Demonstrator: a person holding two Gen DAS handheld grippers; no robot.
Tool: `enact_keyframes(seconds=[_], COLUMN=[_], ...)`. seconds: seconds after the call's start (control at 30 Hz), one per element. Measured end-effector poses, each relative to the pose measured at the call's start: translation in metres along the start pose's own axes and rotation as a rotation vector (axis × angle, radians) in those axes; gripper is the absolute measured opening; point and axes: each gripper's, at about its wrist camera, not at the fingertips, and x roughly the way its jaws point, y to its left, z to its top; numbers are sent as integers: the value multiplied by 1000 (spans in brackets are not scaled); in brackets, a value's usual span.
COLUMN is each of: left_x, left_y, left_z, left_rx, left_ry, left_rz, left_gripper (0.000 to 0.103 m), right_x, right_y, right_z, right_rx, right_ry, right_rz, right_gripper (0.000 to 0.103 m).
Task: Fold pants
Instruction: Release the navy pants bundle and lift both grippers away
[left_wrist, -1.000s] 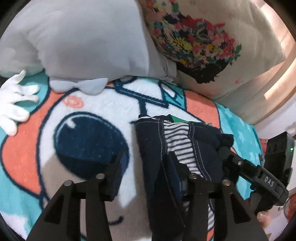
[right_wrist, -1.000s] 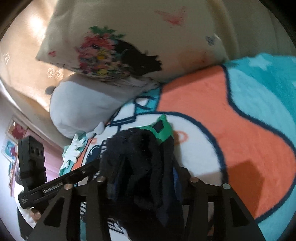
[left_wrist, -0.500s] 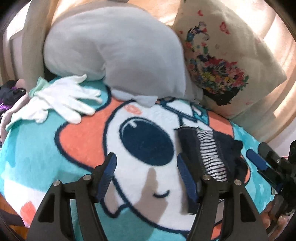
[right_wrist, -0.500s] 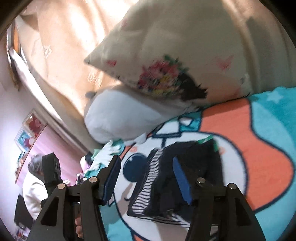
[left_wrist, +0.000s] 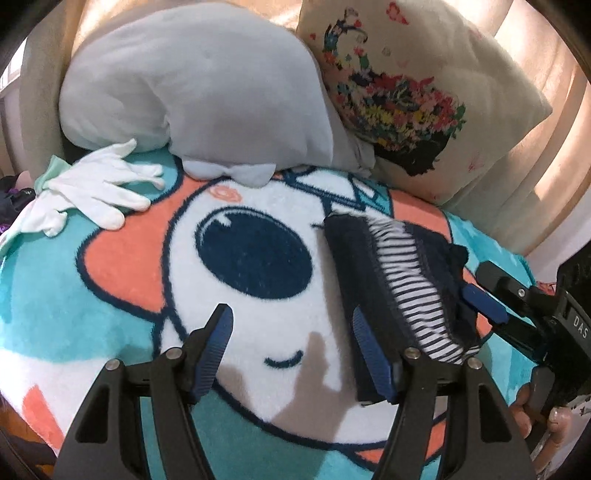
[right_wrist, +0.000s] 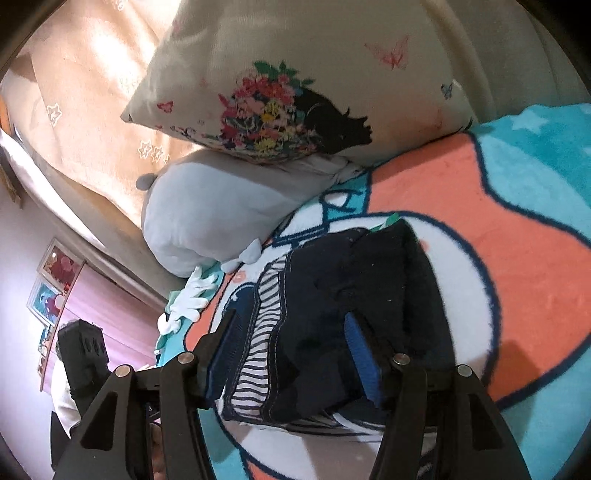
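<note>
The dark navy pants (left_wrist: 399, 277), folded into a small bundle with a striped lining showing, lie on the cartoon blanket (left_wrist: 147, 295). My left gripper (left_wrist: 291, 332) is open and empty, hovering just left of the bundle. My right gripper (right_wrist: 291, 339) is open and empty, held over the near edge of the pants (right_wrist: 354, 302). It also shows at the right edge of the left wrist view (left_wrist: 495, 295), beside the bundle.
A grey plush pillow (left_wrist: 207, 85) and a floral cushion (left_wrist: 413, 85) lie at the head of the bed. A white glove (left_wrist: 96, 188) lies on the blanket's left. A curtain (right_wrist: 81, 92) hangs behind. A person's hand (left_wrist: 535, 424) holds the right gripper.
Both grippers let go of the pants and pulled back. The folded bundle now lies on the blanket, farther from both cameras.
</note>
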Motion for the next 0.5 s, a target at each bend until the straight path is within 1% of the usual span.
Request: enact_keyframes(seconds=[0.07, 0.1, 0.2, 0.3, 0.33, 0.4, 0.5], left_x=[-4, -3, 8, 27, 28, 24, 5], left_y=[-6, -10, -33, -50, -51, -51, -49], left_z=[2, 4, 6, -2, -4, -8, -11], left_rx=[13, 12, 96, 179, 188, 185, 184], left_ry=[-19, -4, 11, 58, 59, 44, 14], left_rz=[-2, -2, 21, 79, 95, 104, 116], left_gripper=[68, 70, 72, 73, 73, 73, 74], right_x=[-10, -17, -30, -39, -41, -46, -55], right_y=[1, 0, -6, -15, -18, -24, -23], right_z=[0, -1, -6, -14, -16, -19, -23], right_rx=[3, 1, 12, 28, 37, 51, 43], right_ry=[-28, -48, -83, -100, -104, -107, -120], right_rz=[-2, -17, -78, -144, -162, -188, -226], right_gripper=[65, 65, 66, 66, 66, 66, 66])
